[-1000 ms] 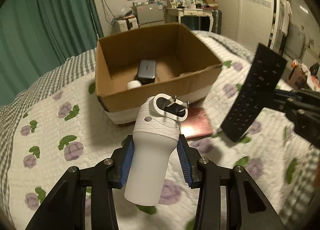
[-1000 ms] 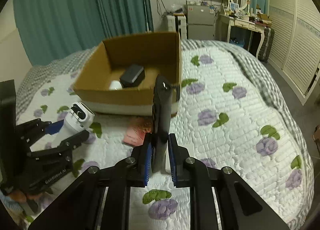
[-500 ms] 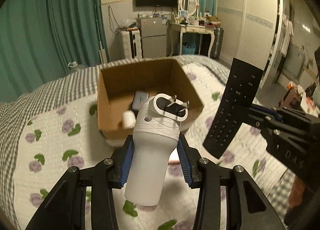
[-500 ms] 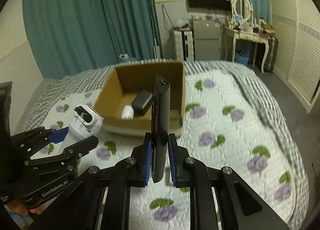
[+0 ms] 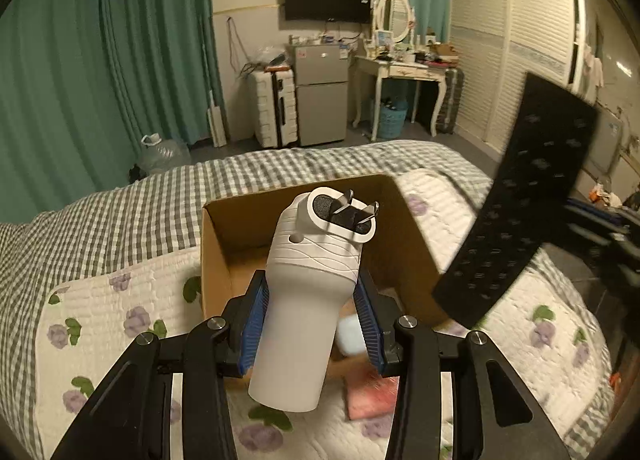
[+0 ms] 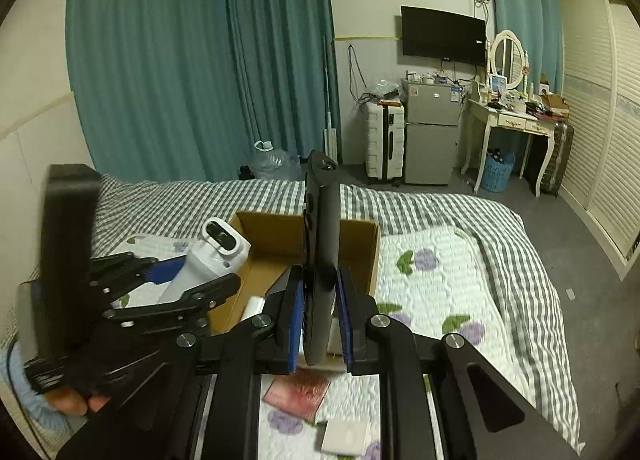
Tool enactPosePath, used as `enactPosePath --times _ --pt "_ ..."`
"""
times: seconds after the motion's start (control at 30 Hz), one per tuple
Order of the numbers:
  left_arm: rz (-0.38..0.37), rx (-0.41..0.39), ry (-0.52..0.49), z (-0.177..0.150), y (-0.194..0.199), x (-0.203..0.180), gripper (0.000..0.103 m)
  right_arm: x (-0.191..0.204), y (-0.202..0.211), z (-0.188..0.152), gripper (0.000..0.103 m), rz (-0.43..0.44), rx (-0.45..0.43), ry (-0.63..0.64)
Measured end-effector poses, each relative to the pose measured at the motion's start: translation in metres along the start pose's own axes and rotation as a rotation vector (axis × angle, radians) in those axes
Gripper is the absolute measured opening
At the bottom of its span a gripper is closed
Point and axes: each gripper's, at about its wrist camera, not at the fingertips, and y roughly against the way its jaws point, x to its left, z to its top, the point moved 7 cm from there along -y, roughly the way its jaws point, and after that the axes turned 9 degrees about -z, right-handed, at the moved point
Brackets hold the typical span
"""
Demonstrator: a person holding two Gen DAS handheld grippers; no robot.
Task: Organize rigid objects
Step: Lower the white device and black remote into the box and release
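Blue-padded fingers (image 5: pixel 252 324) of the left gripper (image 5: pixel 310 326) pinch the lower body of a white charger (image 5: pixel 308 292), which stands tilted away from the camera with its two metal prongs (image 5: pixel 362 208) folded out at the top, above the near wall of an open cardboard box (image 5: pixel 216 260) on the bed (image 5: pixel 92 300). At the right of that view the black remote control (image 5: pixel 520 204) appears button side up, blurred, carried by the right gripper (image 6: pixel 320 324) — its own camera shows the remote edge-on and upright, clamped between pads pressed tightly against its thin sides. From the right wrist view the left gripper (image 6: pixel 188 280) sits at the left with the charger (image 6: pixel 208 256) just beside the box's left rim (image 6: pixel 244 228), and part of a person's hand (image 6: pixel 76 400) shows below it. Inside the box a small white object (image 5: pixel 352 336) lies on the floor, partly hidden by the fingers. On the flowered quilt in front of the box rest a pink card-like item (image 6: pixel 296 392) and a white square piece (image 6: pixel 346 436). Teal curtains (image 6: pixel 200 60), a wall-mounted television (image 6: pixel 442 36), a small grey fridge (image 6: pixel 432 136) and a white dressing table (image 6: pixel 508 120) fill the room beyond — all well apart from the bed.
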Motion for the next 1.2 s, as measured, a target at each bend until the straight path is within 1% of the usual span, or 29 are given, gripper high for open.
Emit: enactPosePath --times 0.13,0.27,0.3,0.37,0.43,0.6,0.7,0.83,1.03,1.2 --pt "0.002 0.019 0.031 -0.005 -0.025 0.018 0.043 0.0 -0.024 0.0 0.015 0.0 0.015 0.0" --pt "0.014 0.038 0.02 -0.013 -0.046 0.028 0.044 0.001 -0.045 -0.005 0.015 0.013 0.032 -0.007" --pt "0.013 0.04 0.02 -0.015 -0.05 0.029 0.046 0.002 -0.049 -0.007 0.015 0.013 0.037 -0.004" --pt "0.003 0.049 0.03 -0.019 -0.056 0.029 0.047 0.003 -0.058 -0.01 0.015 0.013 0.046 -0.002" --pt "0.009 0.053 0.042 -0.022 -0.058 0.029 0.054 0.004 -0.063 -0.013 0.015 0.009 0.055 -0.001" --pt "0.013 0.056 0.03 -0.025 -0.046 0.023 0.055 0.006 -0.067 -0.016 0.015 -0.004 0.066 0.005" --pt "0.01 0.035 0.031 -0.025 -0.031 0.023 0.058 0.009 -0.068 -0.015 0.015 -0.003 0.079 0.007" --pt "0.022 0.023 0.012 -0.028 -0.016 0.022 0.059 0.016 -0.078 -0.017 0.015 0.0 0.111 0.015" --pt "0.034 0.02 0.022 -0.032 -0.012 0.03 0.059 0.025 -0.11 -0.03 0.015 -0.007 0.184 0.023" --pt "0.024 0.026 0.054 -0.038 -0.014 0.043 0.059 0.024 -0.141 -0.037 0.016 -0.021 0.254 -0.01"
